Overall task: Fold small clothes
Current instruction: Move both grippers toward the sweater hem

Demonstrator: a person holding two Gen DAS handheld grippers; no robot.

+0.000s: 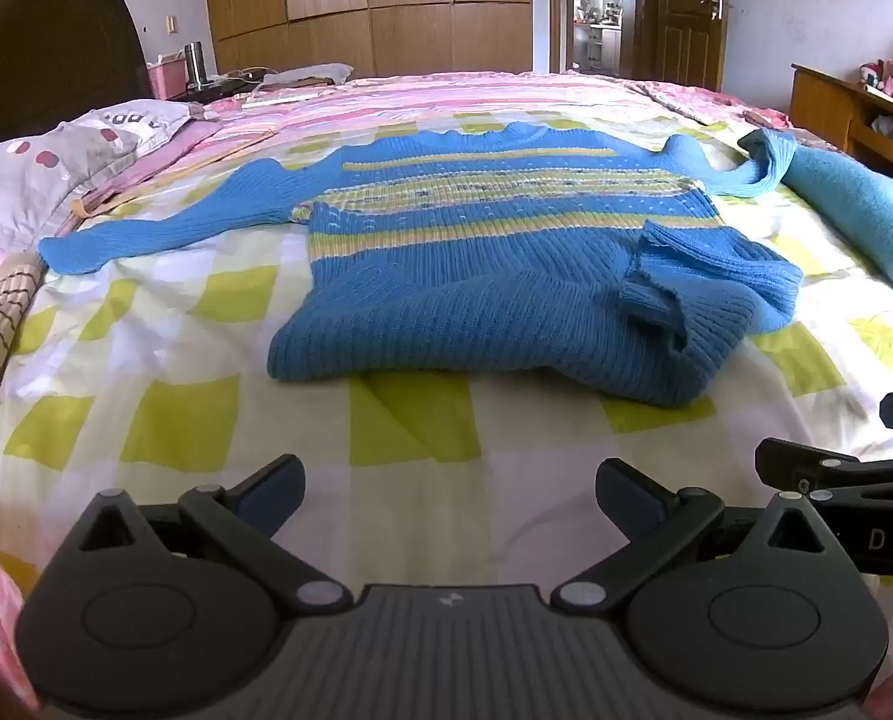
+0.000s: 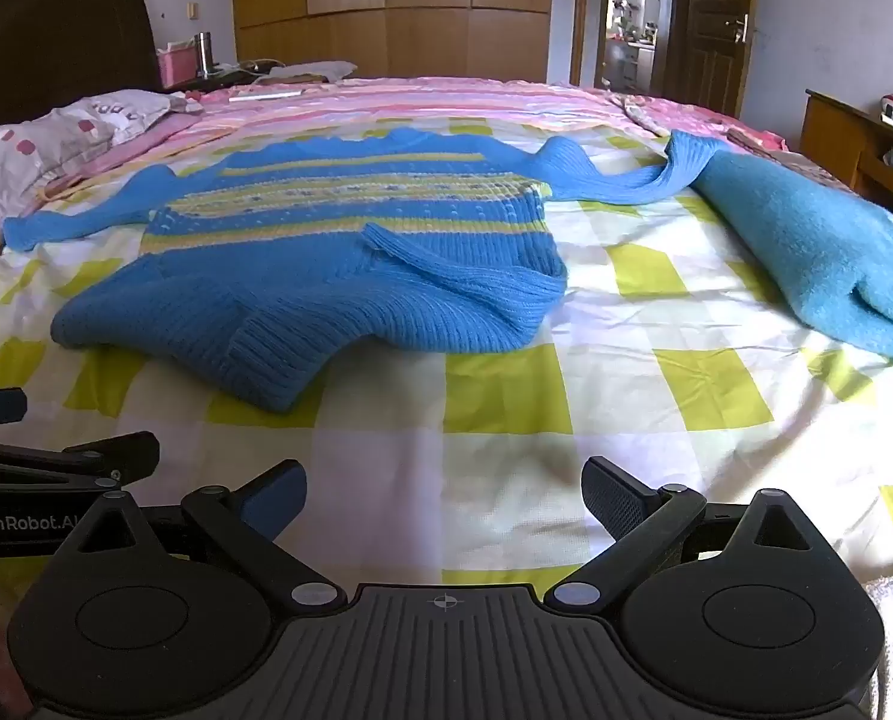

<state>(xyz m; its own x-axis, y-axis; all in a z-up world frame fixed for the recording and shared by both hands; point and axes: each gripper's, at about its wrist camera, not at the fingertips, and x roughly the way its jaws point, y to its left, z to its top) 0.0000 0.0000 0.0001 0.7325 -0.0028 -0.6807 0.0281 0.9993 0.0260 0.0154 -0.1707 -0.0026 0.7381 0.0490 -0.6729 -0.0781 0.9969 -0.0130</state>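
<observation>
Through my left wrist camera, my left gripper (image 1: 449, 495) hangs low over the bed, fingers spread wide with nothing between them. Ahead lies the blue sweater (image 1: 506, 276), ribbed knit with yellow stripes, flat on the checked quilt (image 1: 164, 420), its collar end nearest me and both sleeves stretched outward. A teal fuzzy garment (image 1: 860, 216) lies to the right, touching one sleeve's cuff. A spotted pillow (image 1: 44, 168) sits at far left. My right gripper's body pokes in at the right edge.

Through my right wrist camera, my right gripper (image 2: 443, 492) is likewise spread and holding nothing, above bare quilt (image 2: 626, 420). The sweater (image 2: 326, 276) lies ahead to the left, the teal garment (image 2: 806, 252) on the right.
</observation>
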